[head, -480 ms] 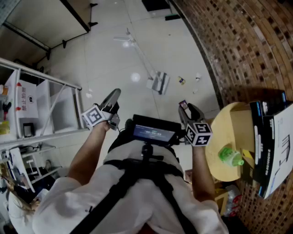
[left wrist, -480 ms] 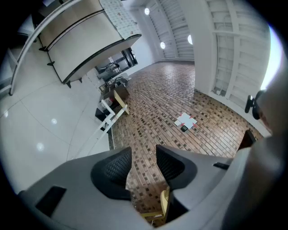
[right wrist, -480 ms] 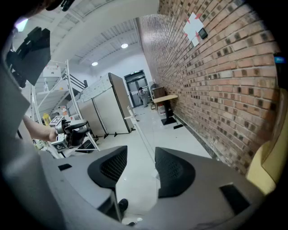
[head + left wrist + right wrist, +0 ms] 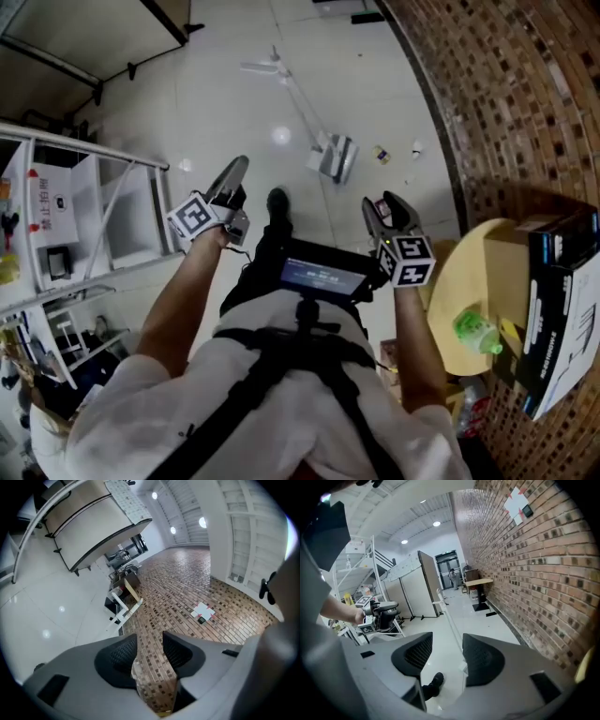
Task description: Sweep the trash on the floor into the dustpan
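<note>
Head view: left gripper (image 4: 232, 173) and right gripper (image 4: 382, 208) are carried at waist height, jaws parted on nothing, likely for the walk-up, since the long-handled dustpan (image 4: 335, 157) and trash scraps (image 4: 380, 155) lie on the white floor (image 4: 216, 103), upper centre, near the brick wall (image 4: 506, 84).

My head view looks steeply down past the person (image 4: 281, 412) onto the white floor (image 4: 234, 103). Left gripper view, rolled sideways, faces the brick wall (image 4: 187, 588). Right gripper view looks along that wall; it shares the white handle (image 4: 298, 99) with the head view.
</note>
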Demonstrator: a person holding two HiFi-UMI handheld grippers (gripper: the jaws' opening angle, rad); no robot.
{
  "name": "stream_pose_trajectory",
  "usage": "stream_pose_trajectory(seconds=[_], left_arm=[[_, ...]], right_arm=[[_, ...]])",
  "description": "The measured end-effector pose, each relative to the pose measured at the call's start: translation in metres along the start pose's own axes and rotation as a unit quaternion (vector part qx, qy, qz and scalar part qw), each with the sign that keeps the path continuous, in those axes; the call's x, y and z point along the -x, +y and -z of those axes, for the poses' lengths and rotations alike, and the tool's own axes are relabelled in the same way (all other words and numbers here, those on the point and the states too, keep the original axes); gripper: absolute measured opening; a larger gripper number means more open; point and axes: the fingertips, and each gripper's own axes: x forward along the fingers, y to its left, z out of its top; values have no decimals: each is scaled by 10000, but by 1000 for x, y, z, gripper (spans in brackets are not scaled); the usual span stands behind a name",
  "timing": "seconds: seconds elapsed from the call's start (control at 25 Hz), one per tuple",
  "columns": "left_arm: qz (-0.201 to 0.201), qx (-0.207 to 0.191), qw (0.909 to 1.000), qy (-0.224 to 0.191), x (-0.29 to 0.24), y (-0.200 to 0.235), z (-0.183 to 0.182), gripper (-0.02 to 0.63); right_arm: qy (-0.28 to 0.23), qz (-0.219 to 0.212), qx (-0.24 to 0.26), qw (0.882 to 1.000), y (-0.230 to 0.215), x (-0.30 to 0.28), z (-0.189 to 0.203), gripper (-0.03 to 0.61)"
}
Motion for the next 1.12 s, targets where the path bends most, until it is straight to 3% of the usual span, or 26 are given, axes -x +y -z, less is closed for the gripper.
stream_pose_trajectory(seconds=[0.16,0.32,0.52,0.6,0.76,0.88,1.12], left_arm=[[304,221,9993,35,-44,15,-24,153],[1026,968,9900,-34,-99,11,-53,153],[762,1177,9901,42,-141,45,-89,157],[656,1224,9903,65,-156,59,-103,190],[621,1063,9923,89,-178,79,-127,218],[706,1188,9904,50,-193,85,-141,222],[681,1160,9908,172,-205,100,-153,222]], right_arm=[[-4,-2,173,9998,10,-45,-27,207],[-8,-7,260,9997,23,-102,-65,207],[-78,73,444,9990,41,-184,-114,213],[-150,14,662,9977,51,-219,-134,219],[-391,-15,1148,9926,70,-282,-170,296],[-522,19,1459,9879,82,-324,-187,321],[-622,577,1431,9861,81,-379,-200,321]])
